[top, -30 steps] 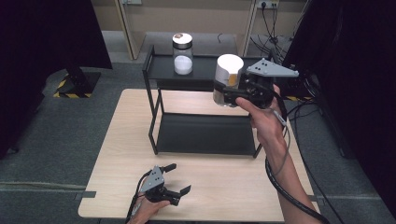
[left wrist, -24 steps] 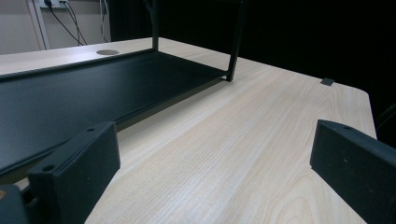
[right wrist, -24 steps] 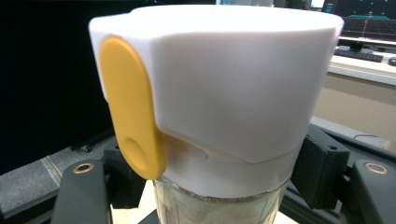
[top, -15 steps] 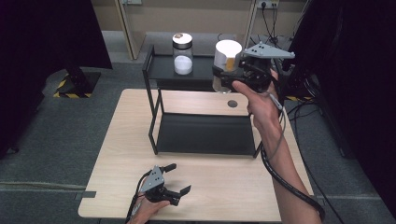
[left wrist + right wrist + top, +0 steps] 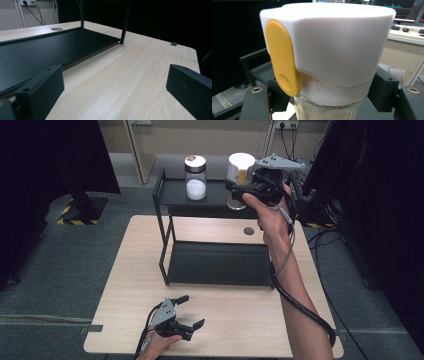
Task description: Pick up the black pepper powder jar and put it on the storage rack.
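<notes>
Jar going onto top shelf, right side

Jar (image 5: 239, 180) w/ white lid is clamped in the right gripper (image 5: 242, 187), jaws closed on its neck just under the lid. In the right gripper view the lid (image 5: 332, 47) has a yellow tab (image 5: 283, 60) on one side, and the black pads (image 5: 383, 91) press the glass from both sides. It's held upright, probably so the pale contents don't shift and the base can land flat. Jar hangs at the right part of the rack's (image 5: 165, 227) top shelf (image 5: 215, 195); from the high view I can't tell whether the base is touching the shelf or just above it.

Second jar (image 5: 195, 177), dark lid, white stuff in the lower part, stands on the same shelf to the left, apart from the held one. Looks like the spot beside it is the target, so both end up in a row.

Left gripper (image 5: 187, 312) rests low on the table (image 5: 240, 320) near the front edge, jaws apart, holding nothing. Prob. parked there to stay out of the way. Left gripper view looks across bare wood to the lower shelf (image 5: 50, 47).

Hard to read:
- jar's base, hidden behind gripper and hand (image 5: 270, 217) in the high view, cut off at the bottom in the right gripper view
- contents of held jar, only a pale strip under the lid
- label on the second jar's lid, too small
- room around is dark; only cables and a wall socket at the back are clear.
</notes>
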Tool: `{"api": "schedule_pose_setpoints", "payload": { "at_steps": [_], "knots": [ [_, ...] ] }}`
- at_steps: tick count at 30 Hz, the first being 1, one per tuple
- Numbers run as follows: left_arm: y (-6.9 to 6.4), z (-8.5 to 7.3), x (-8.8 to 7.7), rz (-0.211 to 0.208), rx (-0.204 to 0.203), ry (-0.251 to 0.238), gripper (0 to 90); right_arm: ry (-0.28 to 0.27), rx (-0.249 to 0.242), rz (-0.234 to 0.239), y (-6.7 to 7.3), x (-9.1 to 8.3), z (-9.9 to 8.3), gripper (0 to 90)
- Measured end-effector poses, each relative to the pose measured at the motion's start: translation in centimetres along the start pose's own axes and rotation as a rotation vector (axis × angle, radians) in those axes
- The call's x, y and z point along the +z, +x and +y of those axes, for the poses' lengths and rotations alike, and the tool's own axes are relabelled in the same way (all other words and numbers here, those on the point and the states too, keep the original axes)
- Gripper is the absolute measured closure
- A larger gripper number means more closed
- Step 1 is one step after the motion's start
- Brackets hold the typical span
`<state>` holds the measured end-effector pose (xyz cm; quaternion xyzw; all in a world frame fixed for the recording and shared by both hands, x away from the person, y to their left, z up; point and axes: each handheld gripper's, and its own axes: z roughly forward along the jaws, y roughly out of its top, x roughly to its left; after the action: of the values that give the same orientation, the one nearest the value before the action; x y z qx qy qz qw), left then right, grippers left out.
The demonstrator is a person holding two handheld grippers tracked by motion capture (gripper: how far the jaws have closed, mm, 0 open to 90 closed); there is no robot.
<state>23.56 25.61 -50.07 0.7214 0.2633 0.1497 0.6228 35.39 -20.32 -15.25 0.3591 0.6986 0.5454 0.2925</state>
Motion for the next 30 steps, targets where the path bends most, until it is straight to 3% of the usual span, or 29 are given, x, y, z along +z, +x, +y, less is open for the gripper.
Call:
{"api": "schedule_pose_setpoints", "payload": {
  "at_steps": [14, 30],
  "knots": [
    [-0.1, 0.0, 0.1, -0.008, 0.003, -0.001, 1.1, 0.009, 0.017, -0.08, -0.3, 1.9, 0.4, 30.8],
    [-0.2, 0.1, 0.0, -0.013, 0.004, -0.008, 1.1, 0.01, 0.039, -0.117, -0.7, 3.7, 0.0, 30.8]
  ]
}}
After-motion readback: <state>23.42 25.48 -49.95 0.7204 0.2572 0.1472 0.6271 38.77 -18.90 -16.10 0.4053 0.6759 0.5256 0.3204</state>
